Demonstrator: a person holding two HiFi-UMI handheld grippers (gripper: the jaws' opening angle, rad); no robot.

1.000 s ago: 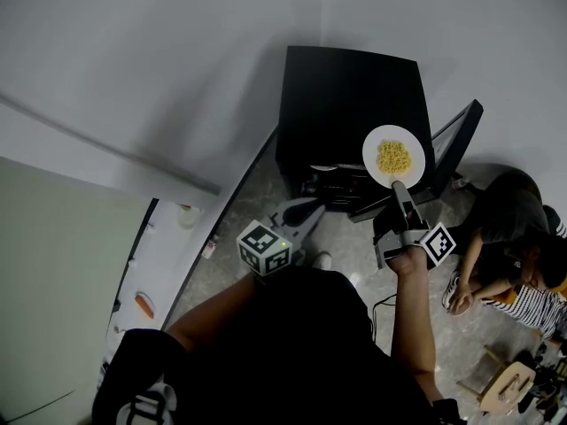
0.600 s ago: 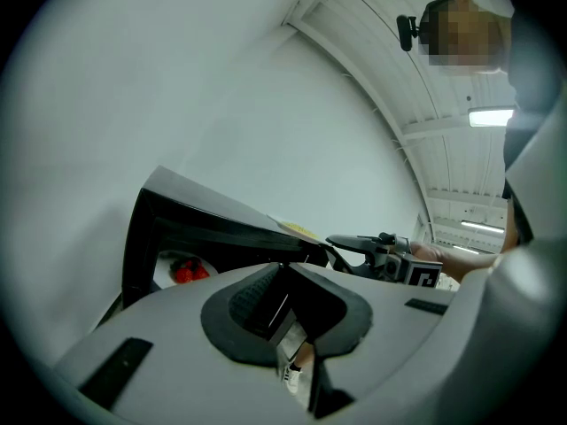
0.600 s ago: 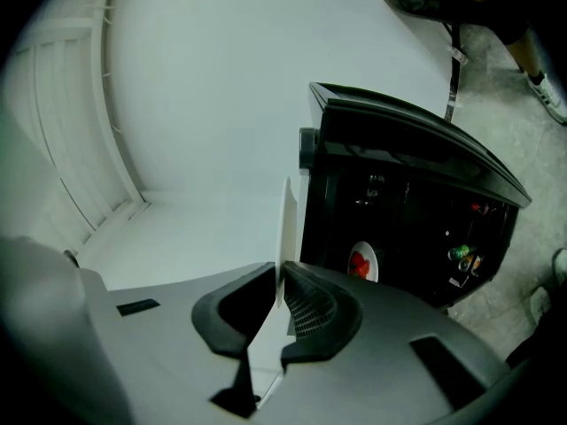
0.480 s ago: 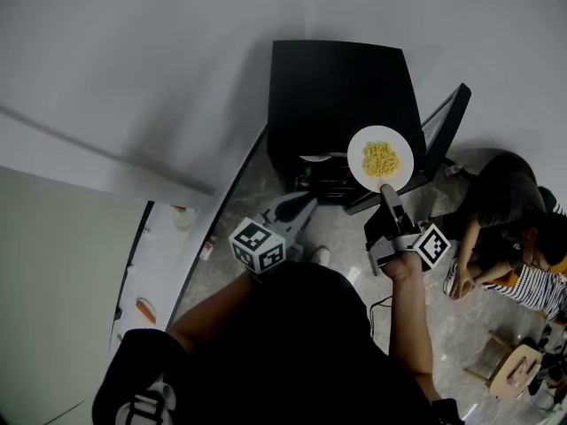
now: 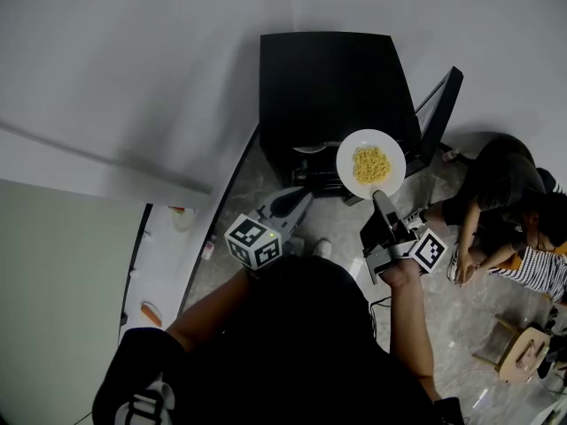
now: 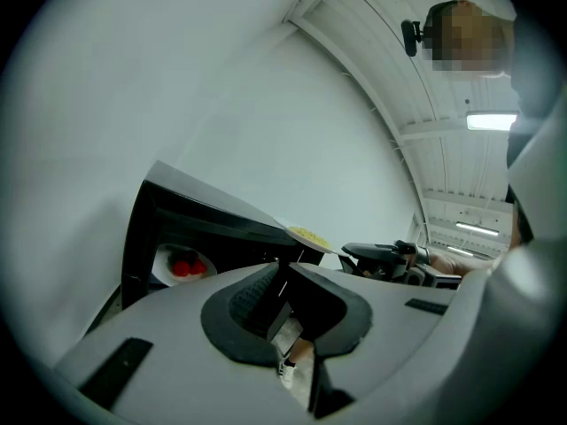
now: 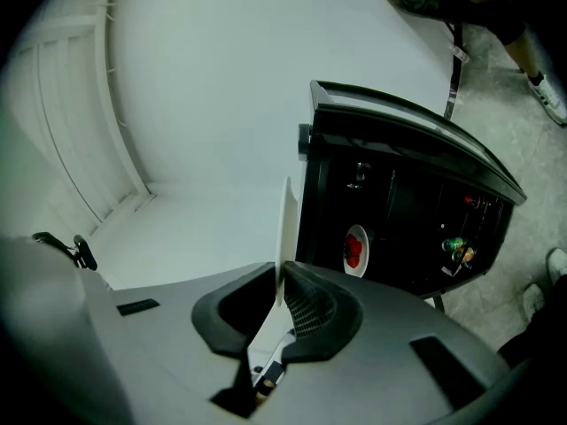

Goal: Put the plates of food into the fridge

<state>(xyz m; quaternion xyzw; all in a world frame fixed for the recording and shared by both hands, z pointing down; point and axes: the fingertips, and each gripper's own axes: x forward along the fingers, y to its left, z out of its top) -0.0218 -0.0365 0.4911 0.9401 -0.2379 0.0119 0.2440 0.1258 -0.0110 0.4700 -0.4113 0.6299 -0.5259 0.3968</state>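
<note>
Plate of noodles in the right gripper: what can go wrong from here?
1. The right gripper pinches the plate only at its rim; it may tilt and spill the noodles.
2. A plate of red food already sits in the fridge; the new plate may knock it.
3. The open door is close on the right; the plate may bump it.

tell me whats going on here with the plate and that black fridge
A person holds a white plate of yellow food out in front of a black fridge whose door stands open. The right gripper pinches the plate by its rim, and the plate is not yet inside. Another plate, with red food, already sits inside the fridge. The left gripper is shut and holds nothing.
</note>
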